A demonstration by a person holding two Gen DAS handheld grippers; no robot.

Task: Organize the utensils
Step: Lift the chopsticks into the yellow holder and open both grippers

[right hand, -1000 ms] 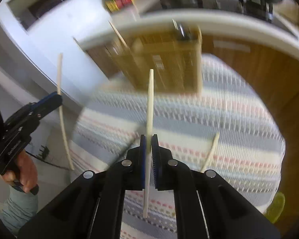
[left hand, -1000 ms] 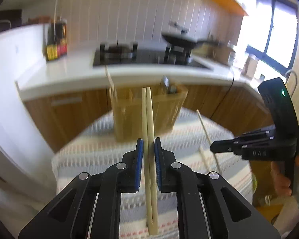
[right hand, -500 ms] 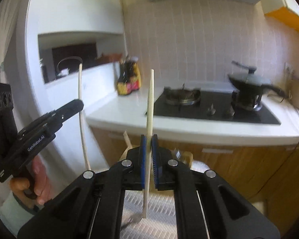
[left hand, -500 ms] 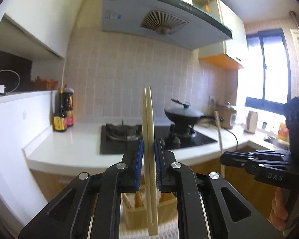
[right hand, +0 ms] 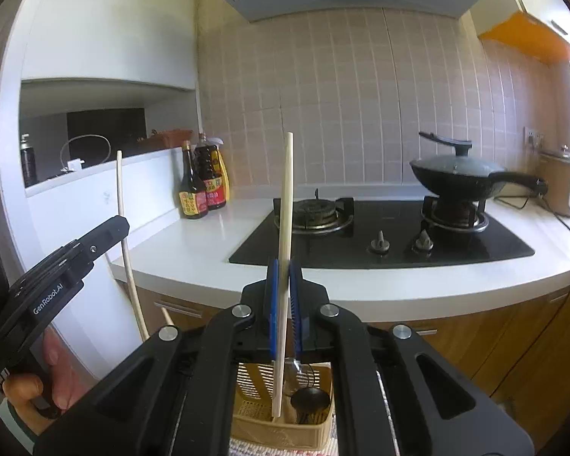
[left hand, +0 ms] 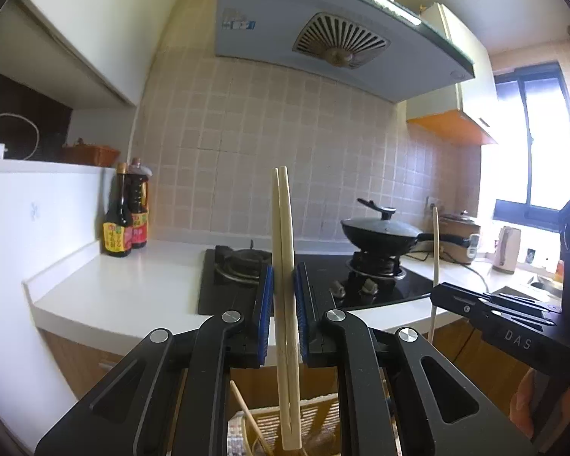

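My left gripper (left hand: 284, 270) is shut on a pair of pale wooden chopsticks (left hand: 283, 224) that stand upright between its blue pads. Their lower ends hang over the tan slotted basket (left hand: 317, 416) at the bottom edge. My right gripper (right hand: 284, 268) is shut on a single upright chopstick (right hand: 287, 197) above the same basket (right hand: 247, 420), which holds a dark round-headed utensil (right hand: 310, 399). Each gripper shows in the other's view: the right gripper (left hand: 437, 289) with its chopstick (left hand: 435, 243), and the left gripper (right hand: 122, 225) with its chopsticks (right hand: 122, 197).
Behind the basket runs a white countertop (right hand: 216, 235) with a black gas hob (right hand: 380, 243), a lidded wok (right hand: 456, 174) and sauce bottles (right hand: 201, 186). A rice cooker (right hand: 560, 182) with its cable sits at the right. A range hood (left hand: 323, 38) hangs overhead.
Both grippers have risen and tipped up, from looking down at the striped cloth and basket to looking level at the counter. The basket now lies at the bottom edge. Both grips are unchanged.
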